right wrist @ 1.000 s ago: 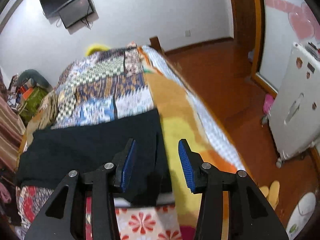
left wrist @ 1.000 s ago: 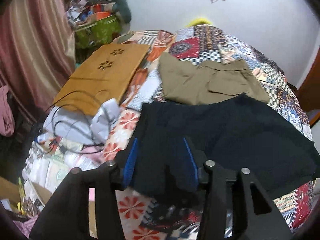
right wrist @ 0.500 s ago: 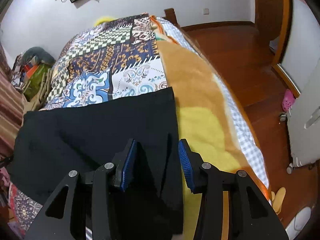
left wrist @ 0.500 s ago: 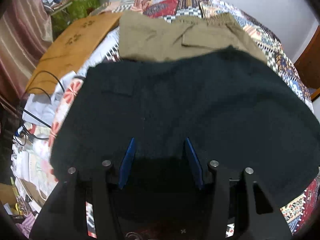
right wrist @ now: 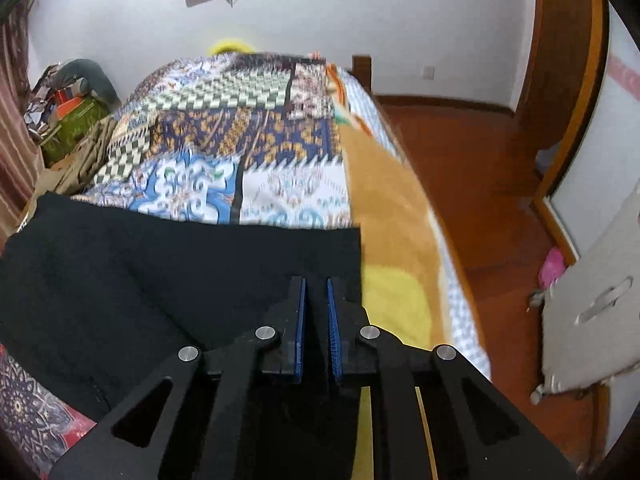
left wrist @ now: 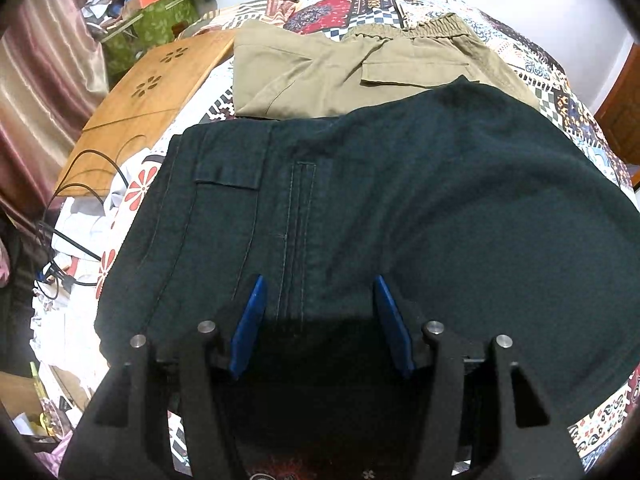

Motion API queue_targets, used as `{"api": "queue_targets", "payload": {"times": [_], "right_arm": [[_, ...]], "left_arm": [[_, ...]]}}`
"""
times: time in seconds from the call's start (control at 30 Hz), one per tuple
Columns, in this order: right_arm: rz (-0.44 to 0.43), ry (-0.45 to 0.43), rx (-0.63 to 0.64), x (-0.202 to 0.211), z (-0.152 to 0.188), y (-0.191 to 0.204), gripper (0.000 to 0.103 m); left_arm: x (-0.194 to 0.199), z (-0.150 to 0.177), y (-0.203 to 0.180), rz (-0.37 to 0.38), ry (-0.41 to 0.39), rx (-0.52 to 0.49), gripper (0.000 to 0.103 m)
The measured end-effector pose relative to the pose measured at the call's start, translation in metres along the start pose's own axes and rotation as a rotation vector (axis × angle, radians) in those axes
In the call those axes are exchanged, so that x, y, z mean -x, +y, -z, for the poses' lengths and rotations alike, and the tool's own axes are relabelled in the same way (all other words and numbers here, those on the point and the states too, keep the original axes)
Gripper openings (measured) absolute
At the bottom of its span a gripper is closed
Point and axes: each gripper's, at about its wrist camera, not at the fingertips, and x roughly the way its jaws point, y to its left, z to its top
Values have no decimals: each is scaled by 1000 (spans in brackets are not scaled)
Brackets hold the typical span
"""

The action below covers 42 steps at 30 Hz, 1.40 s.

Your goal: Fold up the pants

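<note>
Dark black pants (left wrist: pixel 440 200) lie spread flat across the patterned bed, waist and back pocket at the left in the left wrist view. My left gripper (left wrist: pixel 318 292) points down over the centre seam near the front edge. Its jaws are opening, with the cloth lying between the blue pads and not pinched. In the right wrist view the same pants (right wrist: pixel 160 280) end in a leg hem near the bed's right side. There my right gripper (right wrist: pixel 316 284) is shut on the cloth close to the hem corner, with only a thin strip of fabric between its pads.
Folded khaki pants (left wrist: pixel 360 76) lie just behind the black ones. A wooden board (left wrist: pixel 148 92) and black cables (left wrist: pixel 60 208) sit at the left. An orange and yellow blanket (right wrist: pixel 384 200) covers the bed's right edge, then wooden floor (right wrist: pixel 480 160) and a white appliance (right wrist: pixel 592 312).
My left gripper dropped closer to the pants and its jaws widened. My right gripper moved left onto the leg near the hem and closed on the cloth.
</note>
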Motion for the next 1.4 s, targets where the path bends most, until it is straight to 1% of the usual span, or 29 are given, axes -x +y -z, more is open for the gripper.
{"api": "queue_targets", "payload": {"times": [0.1, 0.23, 0.3, 0.43, 0.5, 0.53, 0.6, 0.67, 0.73, 0.8, 0.83, 0.87, 0.9, 0.93, 1.03, 1.13, 1.23, 1.33, 1.4], "right_arm": [[25, -51, 14, 6, -14, -4, 8], [49, -60, 39, -4, -25, -4, 8], [58, -25, 42, -21, -27, -6, 8], [52, 77, 11, -56, -19, -13, 8], [56, 101, 3, -61, -14, -13, 9], [59, 101, 0, -60, -14, -13, 10], [79, 115, 0, -55, -16, -12, 15], [83, 135, 4, -43, -21, -8, 25], [52, 108, 22, -26, -25, 0, 26], [2, 57, 53, 2, -31, 20, 28], [-20, 42, 62, 10, -32, 26, 33], [-64, 9, 81, 25, -33, 41, 38], [-84, -6, 94, 31, -34, 49, 39], [-123, -28, 128, 44, -34, 68, 39], [-206, -56, 202, 65, -29, 110, 39], [-297, -59, 251, 75, -19, 143, 39], [-368, -50, 314, 80, -8, 179, 39], [-414, -22, 345, 75, 3, 200, 39], [-435, 3, 361, 69, 11, 211, 40]], "left_arm": [[0, 1, 1, 2, -4, 1, 57], [0, 1, 1, 2, -8, 3, 57], [0, 2, 1, 2, -10, 4, 57], [1, 2, 2, 1, -13, 2, 60], [2, 2, 4, 0, -11, 2, 60], [2, 2, 4, -2, -10, 0, 60], [7, 1, 5, -11, -9, -6, 60], [17, 0, 7, -3, -24, -13, 60], [30, -2, 7, 11, -53, -25, 60], [48, -2, 4, 32, -87, -42, 60], [57, -1, 1, 50, -102, -56, 60], [63, -1, -1, 61, -113, -67, 60], [70, 1, -4, 72, -125, -80, 60], [77, 3, -8, 85, -140, -96, 60], [95, 10, -26, 143, -164, -153, 60], [99, 21, -46, 173, -163, -230, 60], [95, 35, -60, 168, -145, -302, 61], [87, 45, -63, 153, -117, -331, 61], [83, 50, -60, 166, -98, -330, 61]]}}
